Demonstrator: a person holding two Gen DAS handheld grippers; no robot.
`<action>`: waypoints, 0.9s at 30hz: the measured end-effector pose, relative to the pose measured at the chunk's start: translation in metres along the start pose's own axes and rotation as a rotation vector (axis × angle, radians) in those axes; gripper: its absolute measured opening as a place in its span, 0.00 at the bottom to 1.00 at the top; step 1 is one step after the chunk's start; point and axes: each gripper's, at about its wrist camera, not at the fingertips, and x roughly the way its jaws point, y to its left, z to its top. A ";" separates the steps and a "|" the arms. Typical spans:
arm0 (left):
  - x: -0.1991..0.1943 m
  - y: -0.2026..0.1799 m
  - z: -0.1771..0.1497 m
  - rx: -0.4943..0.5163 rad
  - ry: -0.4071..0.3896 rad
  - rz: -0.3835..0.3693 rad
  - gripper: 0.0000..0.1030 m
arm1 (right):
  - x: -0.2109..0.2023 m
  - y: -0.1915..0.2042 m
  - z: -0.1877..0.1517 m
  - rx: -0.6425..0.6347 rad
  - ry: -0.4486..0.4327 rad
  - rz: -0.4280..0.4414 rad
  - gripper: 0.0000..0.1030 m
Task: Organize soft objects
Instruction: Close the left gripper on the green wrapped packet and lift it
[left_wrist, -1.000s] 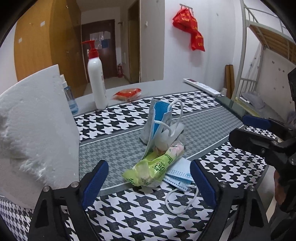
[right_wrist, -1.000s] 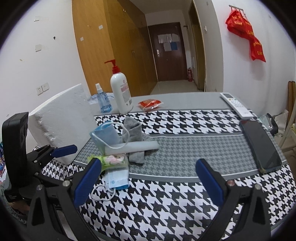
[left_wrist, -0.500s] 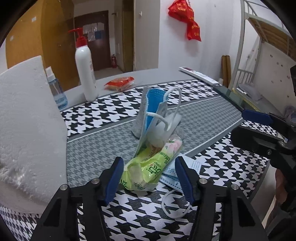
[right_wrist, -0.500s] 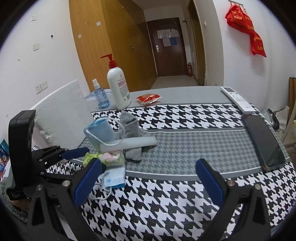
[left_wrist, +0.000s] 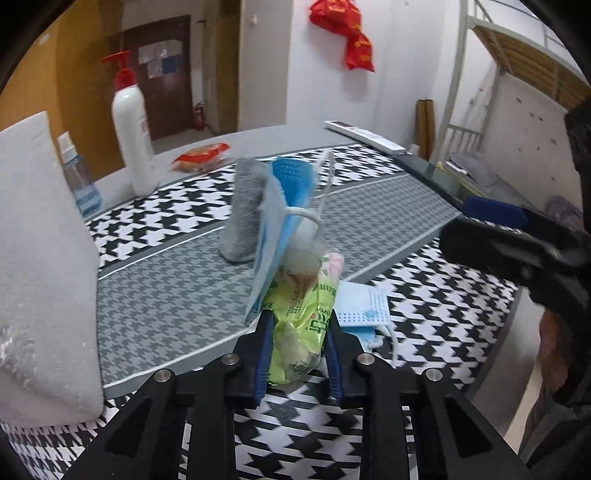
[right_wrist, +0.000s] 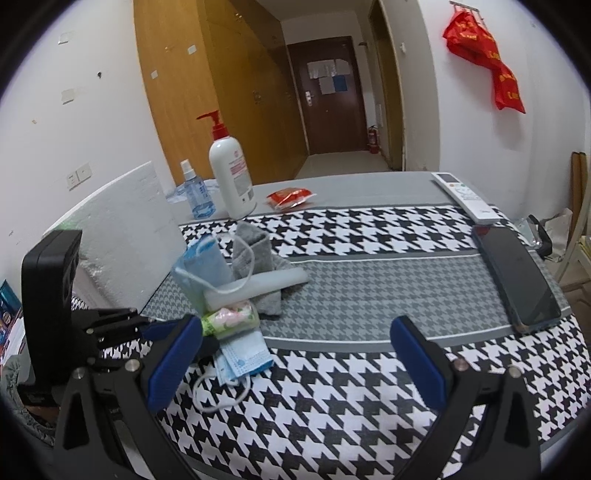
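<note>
**Closing on the green tissue pack, most of the pile not yet sorted**

Covering the table (right_wrist: 369, 236) is a black-and-white patterned cloth with a grey band across the middle. A big white foam block (left_wrist: 40, 266) stands at its left side. At the far edge stand a white pump bottle (right_wrist: 231, 173) and a small blue spray bottle (right_wrist: 195, 195), with a red packet (right_wrist: 290, 195) near them. A dark phone (right_wrist: 517, 277) and a white remote (right_wrist: 465, 199) lie on the right side.

The soft things are together in one loose heap on the grey band: a grey sock (left_wrist: 243, 218), a blue face mask (left_wrist: 280, 221) standing against it, a second face mask (right_wrist: 243, 354) lying flat at the front, and a green tissue pack (left_wrist: 299, 325) between them.

The left tool (left_wrist: 297, 354) is closing, and its blue pads already press on both sides of the green tissue pack. The pack seems still to touch the standing mask. The right tool (right_wrist: 295, 365) stands wide apart over bare cloth, with nothing between its pads.

I judge the task is at an early stage: only one item is being gripped. The sock and both masks still wait in the heap, and no sorted place is visible.
</note>
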 end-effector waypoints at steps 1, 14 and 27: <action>-0.001 -0.003 -0.001 0.009 -0.002 -0.019 0.24 | -0.001 -0.001 0.000 0.006 0.000 -0.002 1.00; -0.038 -0.004 -0.004 0.012 -0.112 -0.091 0.22 | -0.015 -0.008 -0.003 0.012 -0.008 -0.048 1.00; -0.071 0.018 -0.020 -0.055 -0.182 -0.025 0.22 | -0.004 0.018 -0.011 -0.053 0.036 0.064 1.00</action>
